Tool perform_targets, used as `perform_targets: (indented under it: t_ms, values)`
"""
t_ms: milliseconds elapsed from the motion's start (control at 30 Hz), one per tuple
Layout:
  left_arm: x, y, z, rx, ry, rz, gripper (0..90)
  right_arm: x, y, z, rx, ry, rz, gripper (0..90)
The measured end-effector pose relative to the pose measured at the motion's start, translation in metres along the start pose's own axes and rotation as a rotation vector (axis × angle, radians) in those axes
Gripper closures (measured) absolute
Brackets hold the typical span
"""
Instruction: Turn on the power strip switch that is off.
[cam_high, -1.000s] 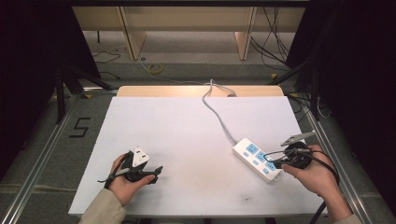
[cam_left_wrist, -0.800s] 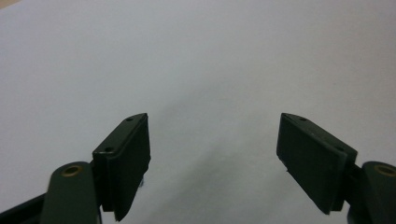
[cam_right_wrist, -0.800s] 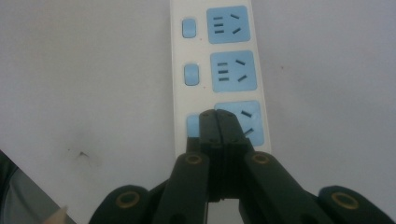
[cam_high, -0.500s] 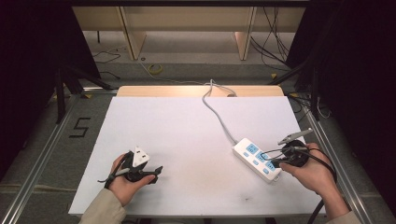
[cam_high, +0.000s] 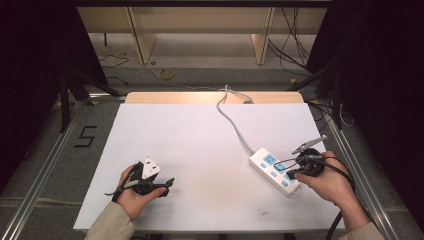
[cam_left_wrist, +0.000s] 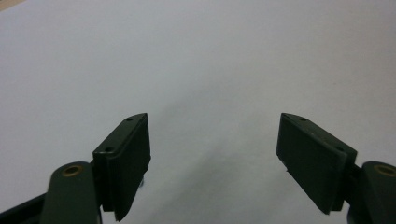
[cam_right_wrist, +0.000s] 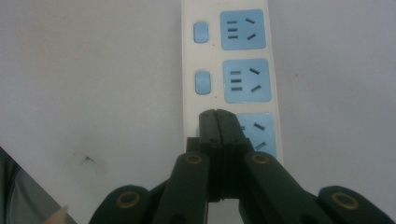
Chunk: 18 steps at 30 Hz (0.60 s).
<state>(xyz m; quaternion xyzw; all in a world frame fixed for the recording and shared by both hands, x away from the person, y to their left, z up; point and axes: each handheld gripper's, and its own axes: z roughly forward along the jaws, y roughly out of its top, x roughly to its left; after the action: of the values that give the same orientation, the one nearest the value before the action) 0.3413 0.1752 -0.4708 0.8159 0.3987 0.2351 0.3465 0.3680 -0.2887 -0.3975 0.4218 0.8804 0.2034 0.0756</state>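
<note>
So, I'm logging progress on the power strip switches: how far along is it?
Little looks done yet. In hand: the right gripper, jaws shut, has its tip over the nearest switch of the power strip; whether it touches is unclear. The other two switches remain ahead. The left gripper sits open over the bare table, holding nothing.

High view looks down on the table (cam_high: 200, 135); right gripper view, close, shares the power strip (cam_high: 272, 169).

Dark room, grey floor (cam_high: 50, 150), maybe shelving (cam_high: 200, 30).
</note>
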Motion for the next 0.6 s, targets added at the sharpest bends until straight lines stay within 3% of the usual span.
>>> perform_targets:
  t_ms: [600]
  values:
    - [-0.0002,0.0002,0.0002,0.002,-0.001,0.0,25.7,-0.0011,0.0036,0.0056,0.024,0.0,-0.002,90.0]
